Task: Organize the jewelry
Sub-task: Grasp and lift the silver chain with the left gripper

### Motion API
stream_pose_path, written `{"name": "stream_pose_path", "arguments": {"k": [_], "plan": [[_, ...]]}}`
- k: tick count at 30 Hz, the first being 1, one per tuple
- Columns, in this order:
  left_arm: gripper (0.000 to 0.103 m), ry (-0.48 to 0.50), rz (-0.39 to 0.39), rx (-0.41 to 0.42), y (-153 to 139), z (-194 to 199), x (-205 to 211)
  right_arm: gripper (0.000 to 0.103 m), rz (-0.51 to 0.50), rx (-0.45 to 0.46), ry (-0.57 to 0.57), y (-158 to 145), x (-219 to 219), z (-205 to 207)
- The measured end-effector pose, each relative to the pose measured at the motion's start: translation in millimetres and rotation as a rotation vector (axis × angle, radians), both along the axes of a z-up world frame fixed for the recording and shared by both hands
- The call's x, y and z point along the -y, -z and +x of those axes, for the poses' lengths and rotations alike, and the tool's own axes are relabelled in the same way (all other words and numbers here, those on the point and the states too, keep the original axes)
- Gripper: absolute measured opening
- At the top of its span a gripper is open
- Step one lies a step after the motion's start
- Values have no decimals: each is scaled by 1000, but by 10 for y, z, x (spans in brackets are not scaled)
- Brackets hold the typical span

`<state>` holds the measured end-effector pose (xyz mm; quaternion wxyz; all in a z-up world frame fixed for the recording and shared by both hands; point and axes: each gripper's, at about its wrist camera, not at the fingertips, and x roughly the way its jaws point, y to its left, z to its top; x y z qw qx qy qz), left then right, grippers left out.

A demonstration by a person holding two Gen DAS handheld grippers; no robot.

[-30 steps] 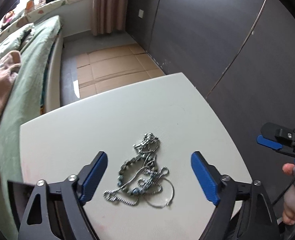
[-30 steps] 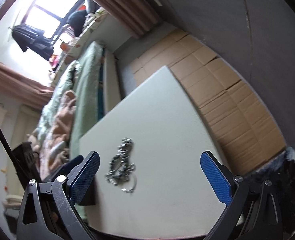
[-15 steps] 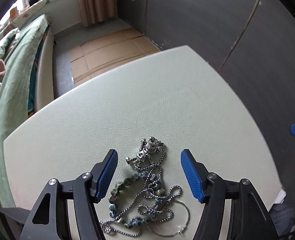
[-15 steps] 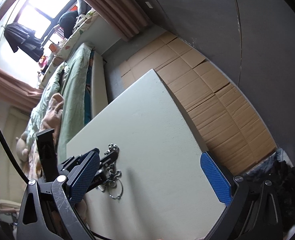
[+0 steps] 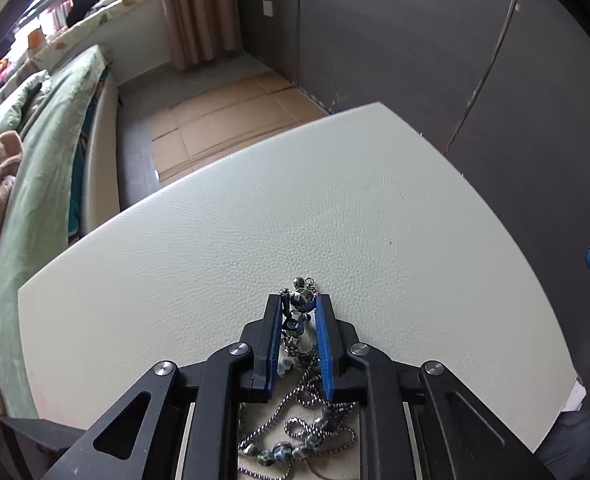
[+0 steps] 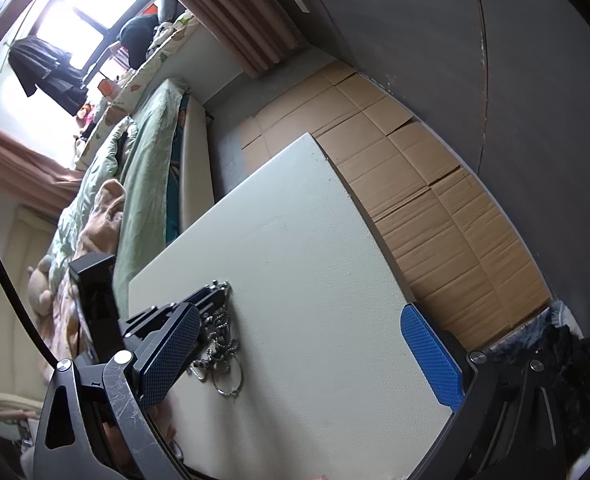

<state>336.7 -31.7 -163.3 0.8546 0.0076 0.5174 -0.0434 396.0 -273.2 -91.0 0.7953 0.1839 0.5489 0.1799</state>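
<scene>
flattened cardboard point(image 5: 231, 120) beyond the desk's point(image 5: 255, 220) far edge, green bedding point(image 6: 143, 168) off its left edge

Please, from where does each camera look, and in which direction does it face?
Left wrist: on the left gripper, looking down along its fingers, shut on the jewelry on the white table.
Right wrist: on the right gripper, off to the side, fingers wide apart, facing across the table toward the bed.
Shared: table, jewelry, bed, cardboard; the right view shows the left gripper too.
</scene>
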Motion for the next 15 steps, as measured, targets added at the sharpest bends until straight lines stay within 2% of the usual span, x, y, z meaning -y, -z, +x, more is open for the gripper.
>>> {"name": "stream_pose_path", "arguments": {"k": [6, 15], "plan": [[18, 0, -2, 56, -267, -126, -13, 101, 3, 7, -7, 1, -41, -3], [17, -57, -23, 186, -899, -377, -221, 101, 24, 17, -58, -10, -185, -27]]}}
